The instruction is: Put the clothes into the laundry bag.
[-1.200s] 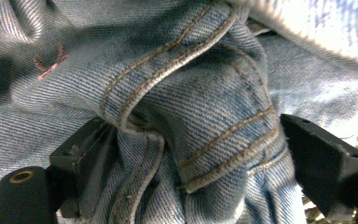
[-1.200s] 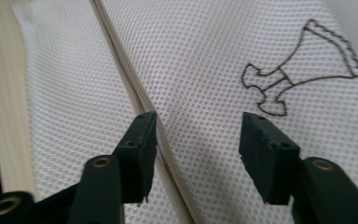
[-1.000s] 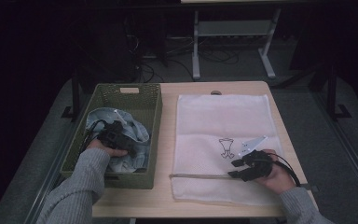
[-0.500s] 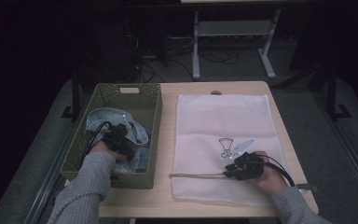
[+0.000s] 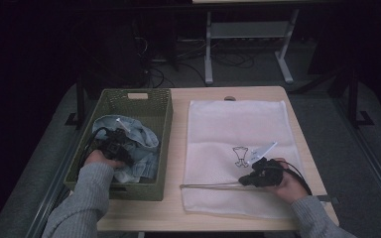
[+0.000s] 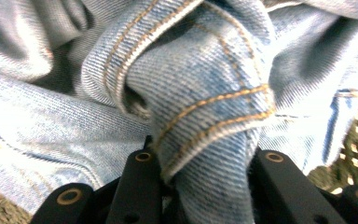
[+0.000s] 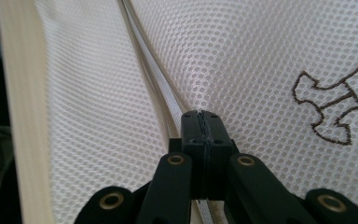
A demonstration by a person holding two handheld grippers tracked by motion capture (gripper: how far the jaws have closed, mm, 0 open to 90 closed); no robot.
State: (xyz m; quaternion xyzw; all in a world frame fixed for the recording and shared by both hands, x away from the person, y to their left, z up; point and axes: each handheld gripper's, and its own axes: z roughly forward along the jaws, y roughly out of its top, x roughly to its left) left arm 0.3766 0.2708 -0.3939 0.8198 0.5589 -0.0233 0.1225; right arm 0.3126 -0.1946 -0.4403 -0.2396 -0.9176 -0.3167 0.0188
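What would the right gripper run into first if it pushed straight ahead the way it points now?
The right gripper, fingers closed at the zipper of the white mesh bag, points along that zipper line. It would probably slide on over the mesh toward the bag's edge; beyond that, depth is unclear.

The high view was dim, and the room behind the table [image 5: 238, 94] sank into near black, with only the tabletop and the pale mesh bag [image 5: 238, 129] catching soft light from above. Shadows were faint, with no glare. The left gripper view was bright, the denim [image 6: 205, 84] sharp in the middle but blurred toward the top edge. The right gripper view was evenly lit, its far corners soft.
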